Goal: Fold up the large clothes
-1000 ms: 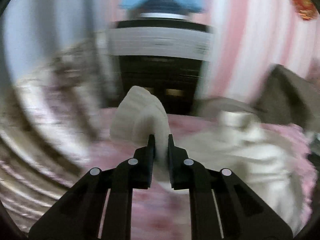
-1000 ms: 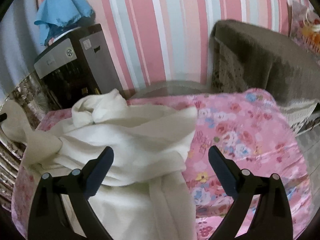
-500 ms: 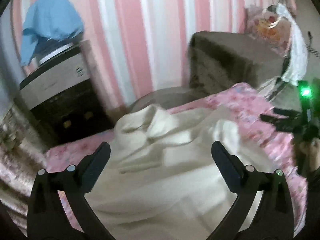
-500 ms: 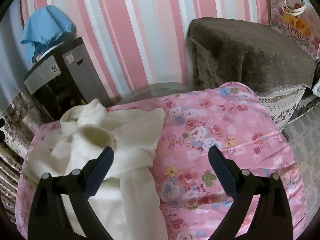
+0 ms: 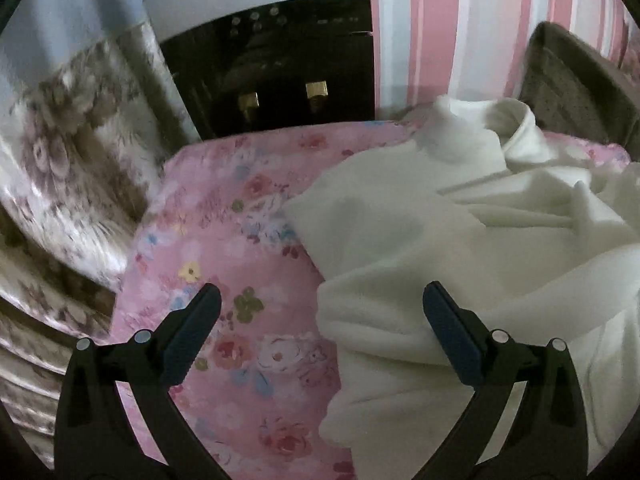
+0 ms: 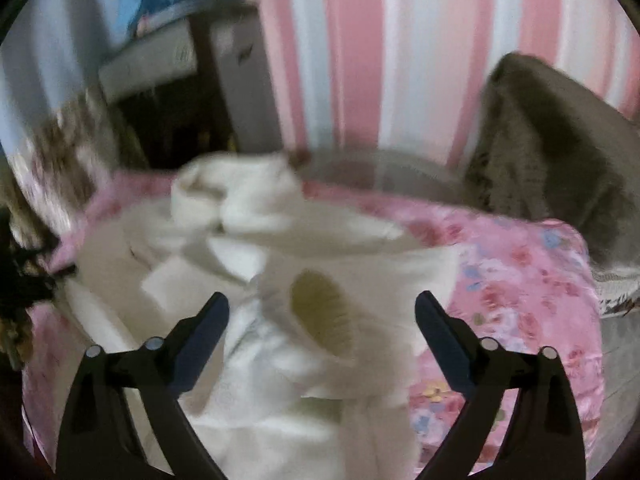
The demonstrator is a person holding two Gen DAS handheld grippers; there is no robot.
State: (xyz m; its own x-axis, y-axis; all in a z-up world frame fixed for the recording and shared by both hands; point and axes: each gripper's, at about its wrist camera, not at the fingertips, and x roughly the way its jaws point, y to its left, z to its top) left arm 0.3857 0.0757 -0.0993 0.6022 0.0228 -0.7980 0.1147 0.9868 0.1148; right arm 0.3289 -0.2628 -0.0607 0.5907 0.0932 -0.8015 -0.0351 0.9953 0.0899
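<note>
The cream garment [image 5: 460,240] lies crumpled on the pink floral bedspread [image 5: 224,240], bunched toward the far edge of the bed, where its ribbed collar [image 5: 500,128] stands up near the striped wall [image 5: 440,20]. From the left gripper [image 5: 320,320] its nearest folded edge runs between the fingers: the right-hand finger [image 5: 452,340] sits over the cloth, the left-hand one [image 5: 192,332] over bare bedspread. These fingers are spread wide and pinch nothing. The right gripper [image 6: 320,328] hovers over the middle of the heap, its fingers closing with a fold of cloth and a yellowish oval patch [image 6: 320,312] between them, not yet pressed. Blur hides detail there. The left gripper looks nearer a clean edge, whose long axis runs from near edge to far edge. The fabric seems soft, thick and fleecy, likely to slump rather than hold a crease.
</note>
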